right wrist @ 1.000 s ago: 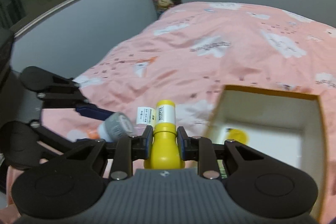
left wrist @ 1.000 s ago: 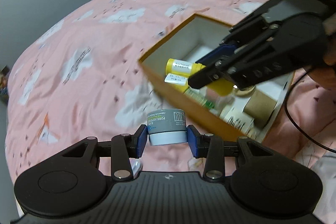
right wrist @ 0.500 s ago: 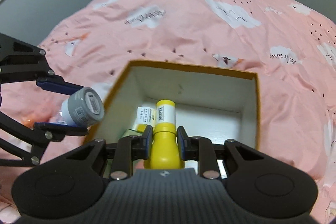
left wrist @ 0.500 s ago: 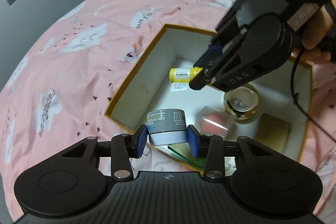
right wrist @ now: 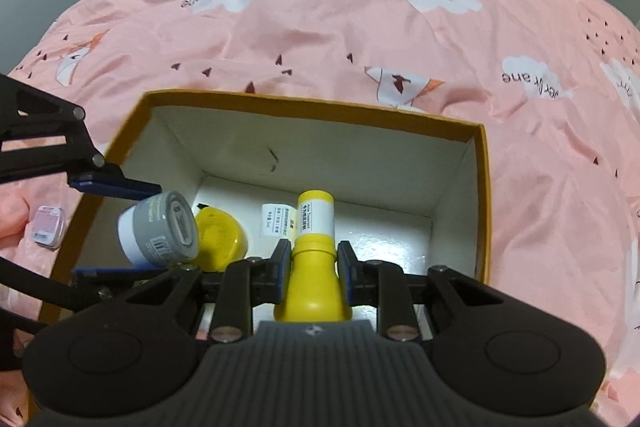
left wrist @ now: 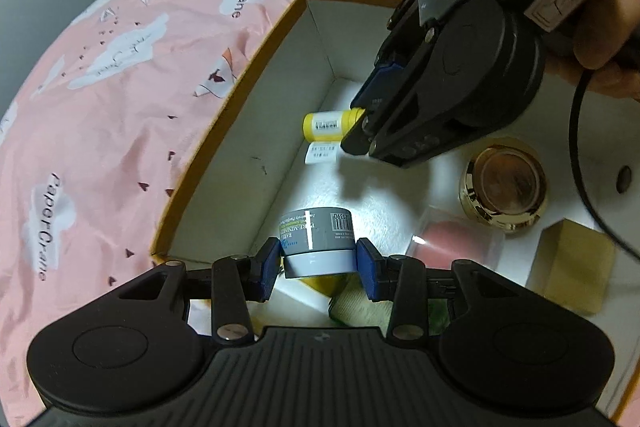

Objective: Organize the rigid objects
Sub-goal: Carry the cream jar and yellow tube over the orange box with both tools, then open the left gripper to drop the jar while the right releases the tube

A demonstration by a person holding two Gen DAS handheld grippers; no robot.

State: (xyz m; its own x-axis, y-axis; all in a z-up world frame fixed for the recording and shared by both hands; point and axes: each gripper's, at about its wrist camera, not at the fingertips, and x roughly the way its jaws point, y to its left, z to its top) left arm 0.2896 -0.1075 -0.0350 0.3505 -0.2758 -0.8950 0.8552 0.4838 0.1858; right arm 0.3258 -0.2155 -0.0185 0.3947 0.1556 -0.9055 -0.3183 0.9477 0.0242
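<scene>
Orange-rimmed box w/ white inside is sitting on the pink cloud-print bedspread, and we're working both grippers down into it. In the right wrist view the far wall is running across at 12 o'clock, side walls at 3 and 9; bare white floor is showing toward 1–2 o'clock, so that's the open room. In the left wrist view the near corner is lying at 9 o'clock, w/ free floor in the middle.

We're gripping the grey jar in the left gripper, pads pressing its sides at a moderate width; it's hanging over the box's near-left part, barcode label facing the lens, axis running along the fingers. From the right wrist view it's looking tilted, its flat grey end facing the lens.

We're clamping the yellow bottle in the right gripper, jaws narrow on its neck. Long axis is pointing straight ahead along the fingers, toward 12 o'clock and the far wall, white-labelled end leading, over the box floor.

Inside we're also seeing a gold-lidded jar at 3 o'clock in the left view, a tan block at 4, a clear case w/ pink inside beside it, and a yellow round item behind the grey jar. Its shape is partly hidden. Greenish stuff under the left gripper is cut off; can't tell what. Small pink case is lying outside on the bedspread at 9. The person's hand is showing partly at 2 o'clock.
</scene>
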